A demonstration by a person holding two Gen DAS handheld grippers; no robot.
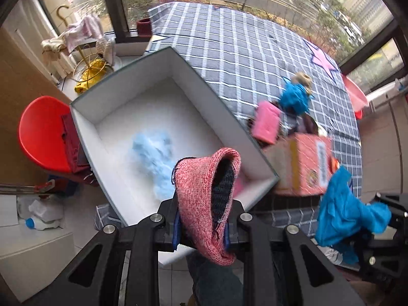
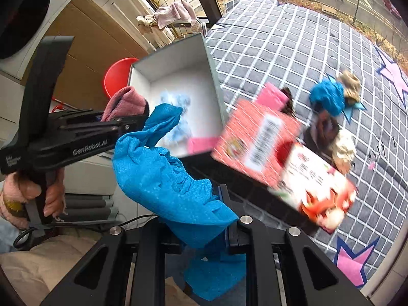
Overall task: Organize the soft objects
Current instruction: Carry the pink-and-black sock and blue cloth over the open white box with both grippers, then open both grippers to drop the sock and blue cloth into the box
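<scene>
My left gripper point(image 1: 201, 232) is shut on a pink knit hat point(image 1: 206, 204) with a dark lining, held over the near corner of an open white box point(image 1: 142, 81). A light blue fluffy item point(image 1: 155, 160) lies inside the box. My right gripper point(image 2: 201, 232) is shut on a bright blue cloth point(image 2: 165, 178), held just right of the box point(image 2: 176, 58); the cloth also shows in the left wrist view point(image 1: 341, 214). More soft items lie on the checked bed: another blue cloth point(image 1: 293, 97), a tan piece point(image 2: 350, 84) and a pink item point(image 1: 266, 122).
A red-orange carton point(image 2: 255, 142) and a second printed carton point(image 2: 316, 188) lie on the checked bedspread point(image 1: 242, 48) beside the box. A red chair point(image 1: 40, 132) stands left of the box. A gold rack with clothes point(image 1: 84, 40) stands by the window.
</scene>
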